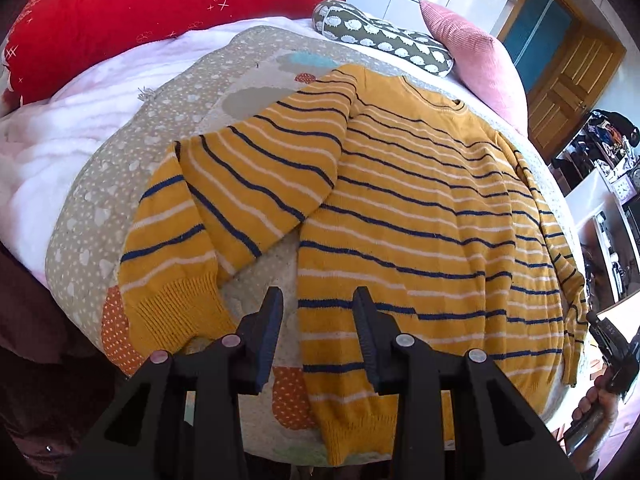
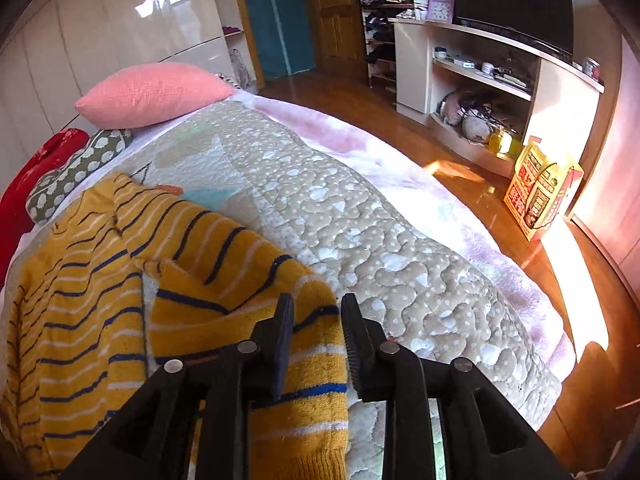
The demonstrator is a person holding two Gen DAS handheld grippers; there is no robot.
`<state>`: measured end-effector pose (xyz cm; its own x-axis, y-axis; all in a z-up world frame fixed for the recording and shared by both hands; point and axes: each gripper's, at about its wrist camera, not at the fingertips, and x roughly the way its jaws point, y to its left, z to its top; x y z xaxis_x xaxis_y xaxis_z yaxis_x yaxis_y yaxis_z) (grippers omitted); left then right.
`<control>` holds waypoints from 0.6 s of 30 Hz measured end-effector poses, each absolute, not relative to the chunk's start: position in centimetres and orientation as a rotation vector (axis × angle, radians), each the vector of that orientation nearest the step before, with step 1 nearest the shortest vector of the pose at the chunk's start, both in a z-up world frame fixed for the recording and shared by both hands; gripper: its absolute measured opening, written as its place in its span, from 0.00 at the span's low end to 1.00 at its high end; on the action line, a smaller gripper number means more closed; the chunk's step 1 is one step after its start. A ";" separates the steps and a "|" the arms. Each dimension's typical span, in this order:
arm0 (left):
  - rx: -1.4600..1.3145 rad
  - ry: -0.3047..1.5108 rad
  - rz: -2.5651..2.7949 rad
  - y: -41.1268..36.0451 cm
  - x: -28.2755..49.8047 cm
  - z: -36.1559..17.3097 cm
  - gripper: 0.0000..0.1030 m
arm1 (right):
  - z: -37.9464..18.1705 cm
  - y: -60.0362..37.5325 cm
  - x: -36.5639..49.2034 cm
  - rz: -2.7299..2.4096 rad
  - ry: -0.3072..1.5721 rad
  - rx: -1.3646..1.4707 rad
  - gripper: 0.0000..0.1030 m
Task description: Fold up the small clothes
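While you look down your left wrist camera, your left gripper [image 1: 316,300] hangs with its jaws narrowly parted and holding nothing, right over the left side edge of the striped yellow sweater [image 1: 420,216] near its hem. That sweater lies flat on the dotted quilt [image 1: 80,248] on the bed, neck towards the pink pillow [image 1: 476,56], with its left sleeve [image 1: 224,208] bent back on itself beside the body. At the right edge you can see a hand [image 1: 596,404] holding the other tool.

From your right wrist camera, your right gripper [image 2: 316,312] is also narrowly parted and empty; the sweater's right sleeve [image 2: 248,304] lies folded below and between the jaws, whether touching the pads you cannot tell. Beyond the bed stand a white TV cabinet [image 2: 560,92] and a yellow bag [image 2: 540,196] on the wooden floor.
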<state>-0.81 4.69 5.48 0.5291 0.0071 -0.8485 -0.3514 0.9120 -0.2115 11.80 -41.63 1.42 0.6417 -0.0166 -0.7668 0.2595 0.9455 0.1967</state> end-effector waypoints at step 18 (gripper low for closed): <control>-0.422 1.027 0.234 5.9 -1.8 4.1 0.39 | 0.2 -42.8 12.2 -0.247 0.901 0.084 0.15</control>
